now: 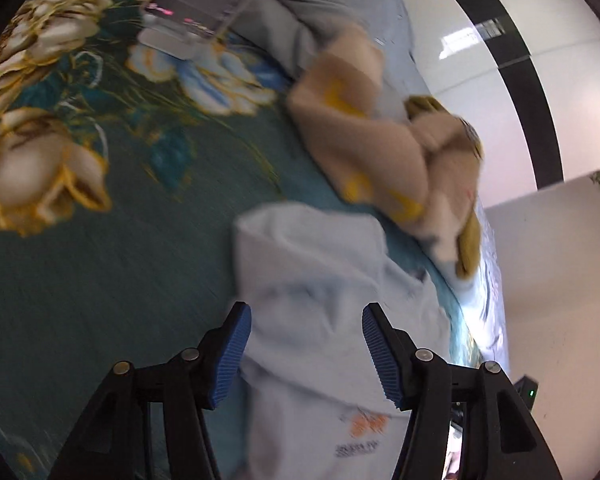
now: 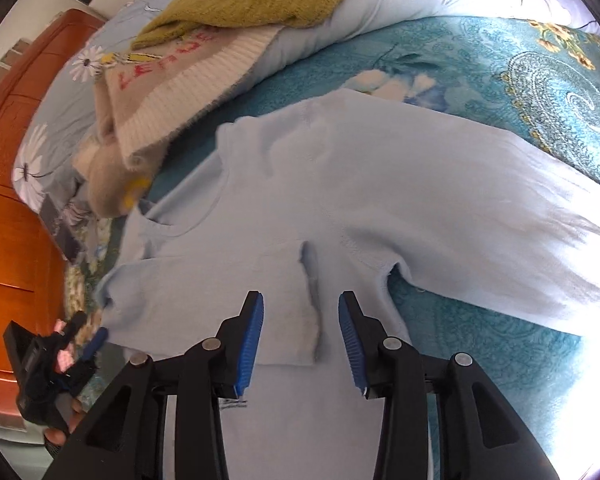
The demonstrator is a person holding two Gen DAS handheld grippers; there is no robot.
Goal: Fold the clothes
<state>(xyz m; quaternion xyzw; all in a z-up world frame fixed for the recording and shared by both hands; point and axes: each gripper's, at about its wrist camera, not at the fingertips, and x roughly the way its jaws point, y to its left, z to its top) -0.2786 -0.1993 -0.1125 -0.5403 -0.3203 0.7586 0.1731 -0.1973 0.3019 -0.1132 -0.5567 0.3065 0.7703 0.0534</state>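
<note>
A light blue long-sleeved shirt (image 2: pixel 340 208) lies flat on the teal flowered bedspread (image 2: pixel 480 60), one sleeve folded across its chest. My right gripper (image 2: pixel 300 312) is open just above the folded sleeve's cuff (image 2: pixel 296 320). In the left wrist view my left gripper (image 1: pixel 306 320) is open above the same shirt (image 1: pixel 316 280), near an orange print (image 1: pixel 368 424). The left gripper also shows in the right wrist view (image 2: pixel 96 340) at the shirt's left edge.
A beige sweater (image 1: pixel 380 152) and an olive knit (image 2: pixel 252 0) lie piled on a pale blue pillow (image 2: pixel 380 4) beyond the shirt. A laptop (image 1: pixel 196 4) sits on the bedspread (image 1: pixel 100 240). An orange wooden headboard (image 2: pixel 16 160) stands at the left.
</note>
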